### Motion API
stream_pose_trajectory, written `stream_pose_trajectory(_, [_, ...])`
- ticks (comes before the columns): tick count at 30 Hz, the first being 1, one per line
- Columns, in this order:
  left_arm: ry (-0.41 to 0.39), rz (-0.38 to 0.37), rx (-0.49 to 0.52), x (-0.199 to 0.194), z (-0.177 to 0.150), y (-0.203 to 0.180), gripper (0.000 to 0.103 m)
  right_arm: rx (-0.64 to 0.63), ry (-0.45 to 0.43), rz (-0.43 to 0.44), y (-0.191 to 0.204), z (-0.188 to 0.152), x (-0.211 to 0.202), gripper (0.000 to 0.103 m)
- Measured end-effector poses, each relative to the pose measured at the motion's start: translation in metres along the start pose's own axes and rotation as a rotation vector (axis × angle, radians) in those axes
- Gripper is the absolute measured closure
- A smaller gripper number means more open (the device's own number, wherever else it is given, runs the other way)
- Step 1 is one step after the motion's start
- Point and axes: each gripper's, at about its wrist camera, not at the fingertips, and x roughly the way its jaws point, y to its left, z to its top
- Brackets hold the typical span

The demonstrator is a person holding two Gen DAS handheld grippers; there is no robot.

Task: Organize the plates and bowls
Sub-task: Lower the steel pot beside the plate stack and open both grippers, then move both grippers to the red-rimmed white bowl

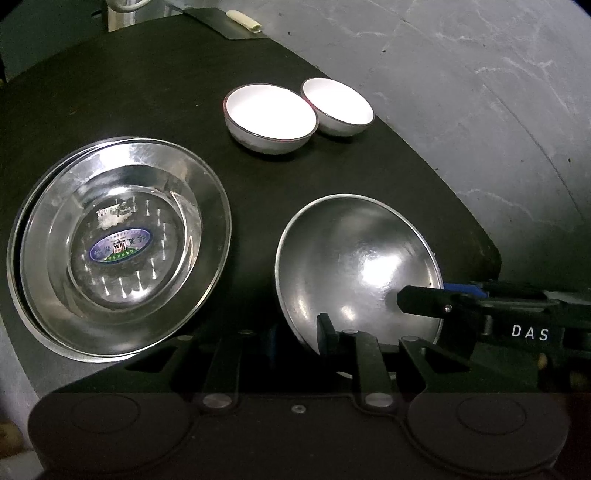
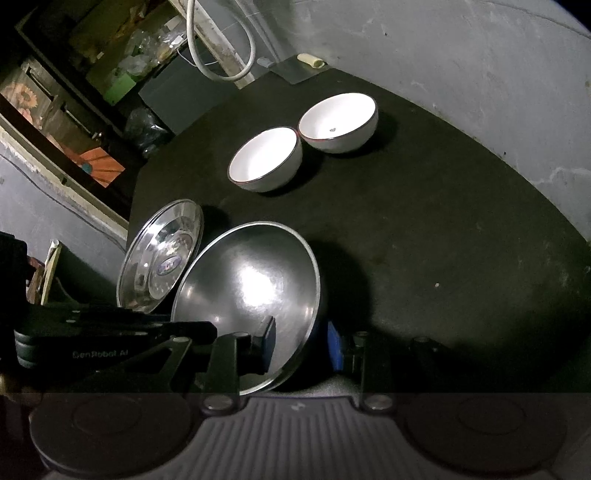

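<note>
A plain steel bowl (image 1: 354, 266) (image 2: 251, 291) sits tilted on the dark round table (image 1: 147, 92) (image 2: 443, 221). My right gripper (image 2: 303, 343) is shut on its near rim, one finger inside and one outside; it enters the left wrist view (image 1: 421, 301) from the right. My left gripper (image 1: 295, 338) also clamps this bowl's near rim. A stack of steel plates (image 1: 122, 243) (image 2: 162, 258) with a blue oval sticker lies to the left. Two white bowls (image 1: 271, 116) (image 1: 338, 105) (image 2: 266, 158) (image 2: 338, 122) stand side by side at the back.
A grey concrete wall (image 1: 480, 92) curves behind the table on the right. A flat metal sheet with a pale roll (image 1: 243, 22) (image 2: 310, 61) lies at the far edge. Cluttered shelves and a white hose (image 2: 207, 55) stand beyond the table's left side.
</note>
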Motion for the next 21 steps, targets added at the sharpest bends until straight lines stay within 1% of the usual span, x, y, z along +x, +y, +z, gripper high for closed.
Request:
stream_pose_trajectory(4, [-0.003, 0.018, 0.006, -0.001, 0.001, -0.001, 0.076, 0.011, -0.012, -0.004, -0.002, 0.0, -0.002, 0.063])
stream_pose_trajectory(8, [-0.02, 0.02, 0.004, -0.009, 0.001, 0.002, 0.065, 0.021, -0.025, -0.009, -0.004, 0.001, -0.004, 0.063])
stream_pose_trajectory(12, [-0.041, 0.03, 0.021, -0.021, 0.002, 0.004, 0.059, 0.021, -0.042, -0.01, -0.005, 0.004, -0.005, 0.061])
stream_pose_trajectory(14, [-0.066, 0.038, 0.026, -0.027, 0.005, 0.004, 0.052, 0.021, -0.05, -0.012, -0.006, 0.006, -0.006, 0.06])
stream_pose_trajectory(15, [-0.091, 0.044, 0.023, -0.032, 0.007, 0.005, 0.05, 0.022, -0.054, -0.012, -0.006, 0.007, -0.006, 0.058])
stream_pose_trajectory(16, [-0.115, 0.05, 0.018, -0.036, 0.009, 0.006, 0.04, 0.021, -0.058, -0.012, -0.006, 0.008, -0.006, 0.057])
stream_pose_trajectory(17, [-0.145, 0.063, 0.011, -0.039, 0.011, 0.007, 0.028, 0.02, -0.062, -0.013, -0.006, 0.01, -0.006, 0.053])
stream_pose_trajectory(18, [-0.176, 0.078, 0.006, -0.042, 0.014, 0.008, 0.024, 0.018, -0.065, -0.015, -0.005, 0.012, -0.006, 0.049])
stream_pose_trajectory(19, [-0.199, 0.09, 0.002, -0.044, 0.018, 0.008, 0.019, 0.016, -0.069, -0.017, -0.004, 0.014, -0.005, 0.047])
stream_pose_trajectory(21, [-0.23, 0.108, -0.004, -0.045, 0.026, 0.011, 0.015, 0.013, -0.077, -0.017, -0.004, 0.018, -0.005, 0.041])
